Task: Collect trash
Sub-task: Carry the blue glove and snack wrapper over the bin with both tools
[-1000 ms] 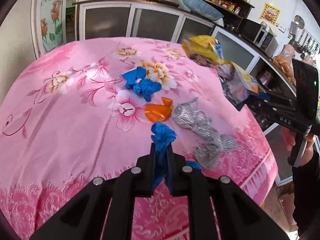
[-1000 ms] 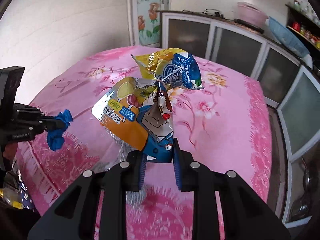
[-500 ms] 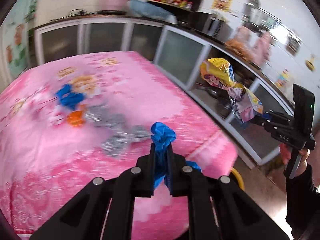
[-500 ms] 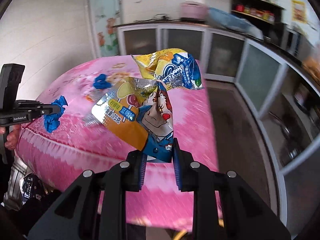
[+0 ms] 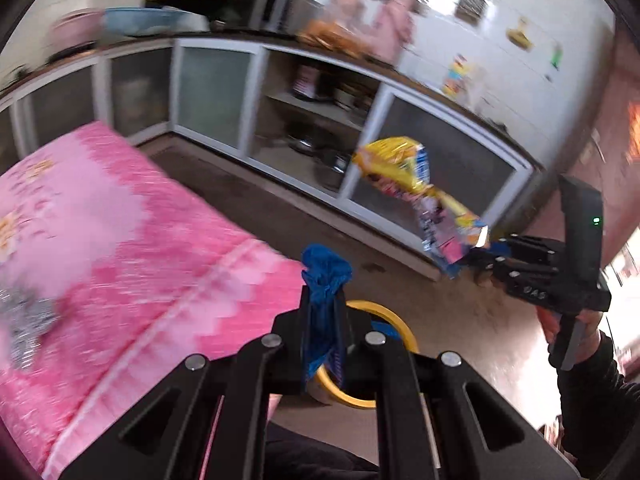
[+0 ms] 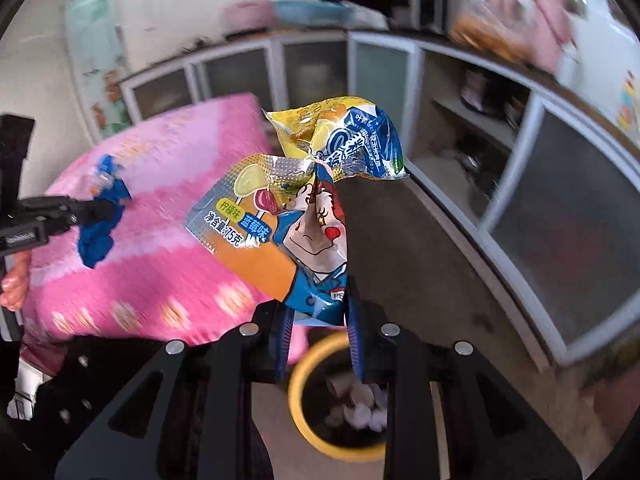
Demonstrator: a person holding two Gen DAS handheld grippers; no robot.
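Note:
My left gripper (image 5: 323, 312) is shut on a crumpled blue wrapper (image 5: 325, 276), which also shows at the left of the right wrist view as the blue wrapper (image 6: 100, 224). My right gripper (image 6: 318, 312) is shut on a bunch of colourful snack bags (image 6: 304, 200), yellow, orange and blue; the same snack bags (image 5: 424, 204) hang at the right of the left wrist view. Below both grippers stands a yellow-rimmed trash bin (image 6: 298, 400) on the floor, with pale scraps inside. Its rim (image 5: 394, 316) peeks out behind my left fingers.
The pink flowered table (image 5: 120, 240) lies to the left, with a silver wrapper (image 5: 24, 320) on its edge. Grey-fronted cabinets (image 5: 280, 120) line the far wall. Bare floor (image 6: 420, 260) lies between table and cabinets. A hand (image 5: 576, 328) holds the right gripper.
Both grippers have swung away from above the table to the floor beside it, keeping hold of their trash. The yellow-rimmed bin has come into view beneath them.

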